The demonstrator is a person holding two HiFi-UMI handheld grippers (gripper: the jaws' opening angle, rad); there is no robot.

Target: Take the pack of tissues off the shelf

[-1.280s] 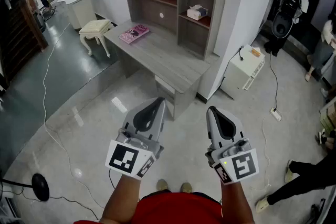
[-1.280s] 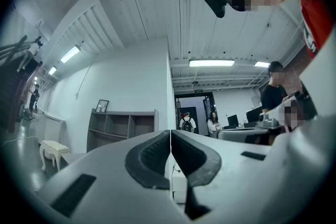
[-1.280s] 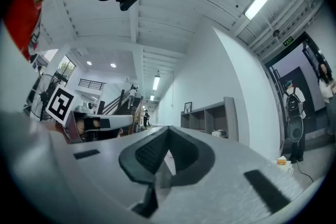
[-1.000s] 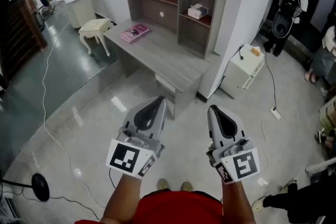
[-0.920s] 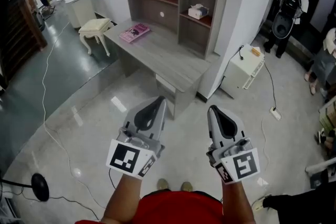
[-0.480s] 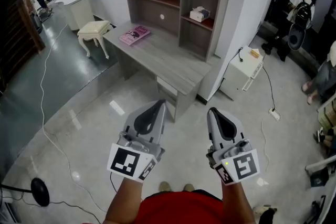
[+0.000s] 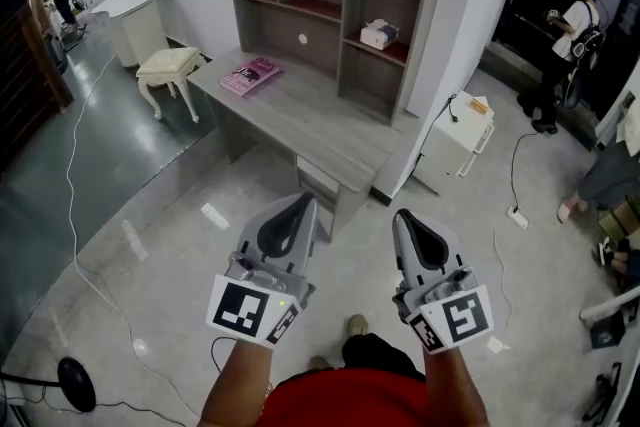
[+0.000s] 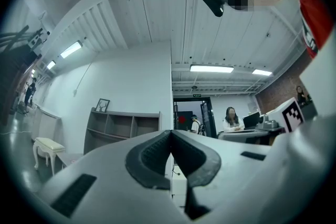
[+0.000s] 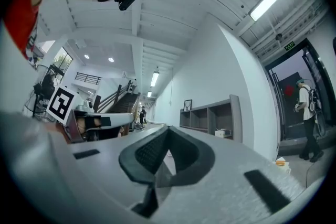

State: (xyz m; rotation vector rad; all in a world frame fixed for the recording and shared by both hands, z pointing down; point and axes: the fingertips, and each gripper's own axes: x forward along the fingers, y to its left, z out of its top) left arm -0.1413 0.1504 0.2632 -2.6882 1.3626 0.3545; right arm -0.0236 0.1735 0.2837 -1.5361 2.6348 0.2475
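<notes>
The pack of tissues (image 7: pixel 378 34) is a small white box on the right-hand shelf of the grey hutch (image 7: pixel 330 15) above the desk (image 7: pixel 300 115). It also shows as a pale box (image 9: pixel 222 133) in the right gripper view. Both grippers are held low in front of me, well short of the desk. My left gripper (image 7: pixel 290 207) is shut and empty, its tips meeting (image 8: pixel 170 131). My right gripper (image 7: pixel 408 219) is shut too, nothing between its jaws (image 9: pixel 167 127).
A pink book (image 7: pixel 250 74) lies on the desk. A cream stool (image 7: pixel 167 67) and a white round cabinet (image 7: pixel 130 15) stand to the left, a small white cabinet (image 7: pixel 455 140) to the right. Cables run across the floor. People (image 7: pixel 572 35) stand at the far right.
My view has shifted forward and tilted slightly, so the desk sits a little lower left. Both grippers stay shut in the same place. The people at right have moved.
</notes>
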